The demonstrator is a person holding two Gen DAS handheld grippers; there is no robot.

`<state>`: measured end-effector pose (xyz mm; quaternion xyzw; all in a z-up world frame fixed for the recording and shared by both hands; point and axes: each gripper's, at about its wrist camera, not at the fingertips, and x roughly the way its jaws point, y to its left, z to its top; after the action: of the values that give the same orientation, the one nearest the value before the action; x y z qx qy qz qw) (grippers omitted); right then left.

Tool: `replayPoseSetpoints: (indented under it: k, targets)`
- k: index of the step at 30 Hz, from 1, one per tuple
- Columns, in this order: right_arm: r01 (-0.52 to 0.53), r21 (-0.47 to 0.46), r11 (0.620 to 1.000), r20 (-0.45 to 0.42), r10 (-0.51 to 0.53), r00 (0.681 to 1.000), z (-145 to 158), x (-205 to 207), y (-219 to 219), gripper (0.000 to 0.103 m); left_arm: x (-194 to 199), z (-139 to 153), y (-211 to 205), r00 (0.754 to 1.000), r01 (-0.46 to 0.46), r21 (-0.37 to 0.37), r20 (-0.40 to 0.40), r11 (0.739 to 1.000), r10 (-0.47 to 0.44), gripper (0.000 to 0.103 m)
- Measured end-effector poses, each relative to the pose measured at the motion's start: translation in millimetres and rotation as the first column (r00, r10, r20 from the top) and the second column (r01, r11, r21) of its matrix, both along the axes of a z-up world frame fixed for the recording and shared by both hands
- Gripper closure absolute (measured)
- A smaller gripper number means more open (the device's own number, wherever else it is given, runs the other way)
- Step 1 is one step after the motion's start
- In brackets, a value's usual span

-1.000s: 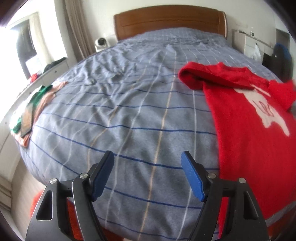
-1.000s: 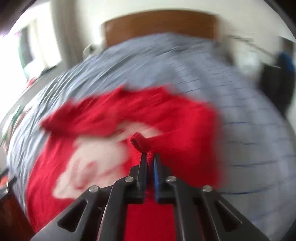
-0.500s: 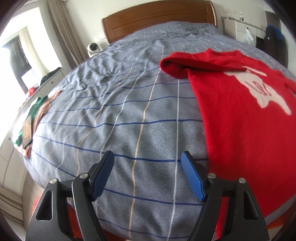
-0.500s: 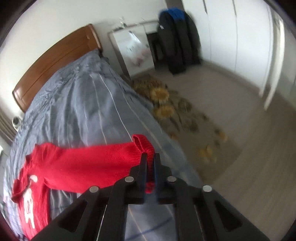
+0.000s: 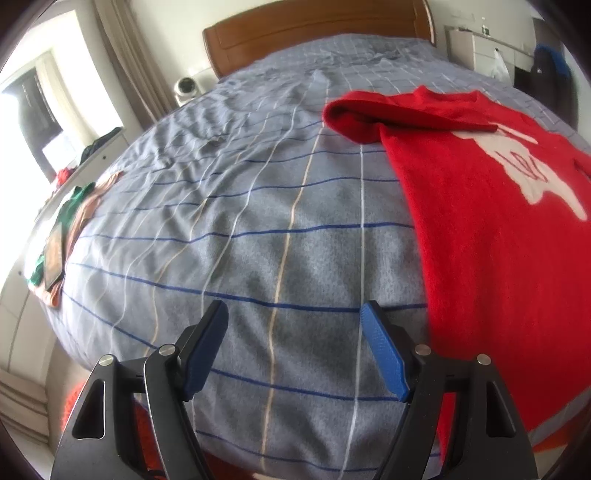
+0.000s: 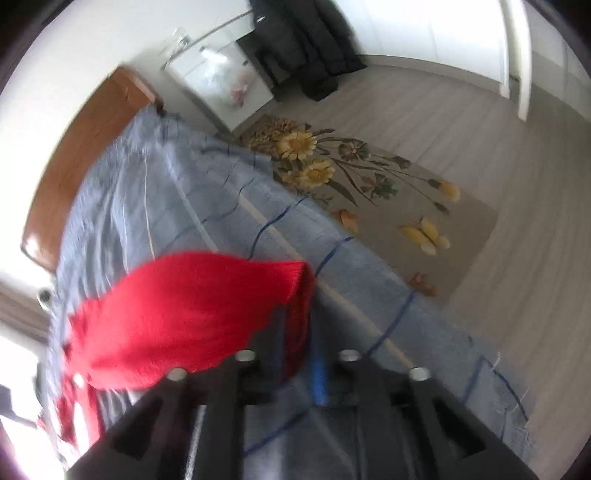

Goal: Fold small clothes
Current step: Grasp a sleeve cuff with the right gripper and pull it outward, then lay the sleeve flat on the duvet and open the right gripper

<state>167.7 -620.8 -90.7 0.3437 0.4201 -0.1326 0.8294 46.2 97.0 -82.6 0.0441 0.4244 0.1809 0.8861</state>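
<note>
A red sweater (image 5: 491, 236) with a white figure on its front lies flat on the right part of a bed covered in a grey checked blanket (image 5: 258, 229). In the left wrist view 1 sleeve is folded across the top of the garment, its doubled end pointing toward the middle of the bed. The left gripper (image 5: 293, 347) hangs above bare blanket just left of the sweater's near edge, its 2 blue-padded fingers (image 5: 384, 354) spread wide with nothing between them.

The right wrist view is blurred. It shows the other red sleeve (image 6: 192, 317) stretched out over the blanket toward the side edge of the bed, its cuff lying at the tips of the right gripper (image 6: 299, 347). That gripper's jaws are opening; the cuff sits between them, draped against the left finger, and a gap shows beside the blue pad on the right finger, so the pads do not appear to press the fabric.

A wooden headboard (image 5: 317, 33) stands at the far end of the bed. A small pile of green and orange clothes (image 5: 70, 225) lies on the bed's left edge. Beside the bed, a floral rug (image 6: 354, 184) covers part of the floor.
</note>
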Motion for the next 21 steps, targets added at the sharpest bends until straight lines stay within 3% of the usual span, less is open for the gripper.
replayPoseSetpoints:
  k: [3,7,9,12,14,17,19,21]
  targets:
    - [0.042,0.000,0.999,0.070,-0.041,0.997,15,-16,-6,0.075,0,-1,-1,1.000,-0.005,0.004,0.000,1.000,0.005,0.025]
    - [-0.097,-0.006,0.995,0.208,0.096,0.973,43,-11,20,0.075,3,-2,-6,1.000,-0.007,0.022,0.002,1.000,0.007,0.022]
    - [-0.178,0.015,0.984,0.199,0.172,0.965,41,0,38,0.075,3,-1,-8,1.000,-0.002,0.028,-0.006,1.000,0.002,0.022]
    - [-0.175,0.017,0.984,0.121,0.172,0.978,20,2,50,0.074,-1,14,-9,1.000,0.023,0.001,-0.016,1.000,-0.023,0.022]
    - [-0.130,-0.011,0.991,0.136,0.131,0.982,16,-11,51,0.074,-2,34,-10,0.998,0.060,-0.007,0.008,0.998,-0.060,0.018]
    - [-0.135,-0.177,0.975,0.123,0.158,0.980,32,-28,71,0.073,17,70,-19,0.985,0.161,0.013,0.058,0.987,-0.161,0.010]
    - [-0.190,-0.228,0.955,0.135,0.224,0.965,41,-40,90,0.068,44,91,-32,0.966,0.245,0.039,0.079,0.969,-0.248,0.009]
    - [-0.247,-0.262,0.933,0.158,0.294,0.943,46,-55,110,0.058,79,101,-53,0.933,0.354,0.061,0.051,0.933,-0.357,0.008]
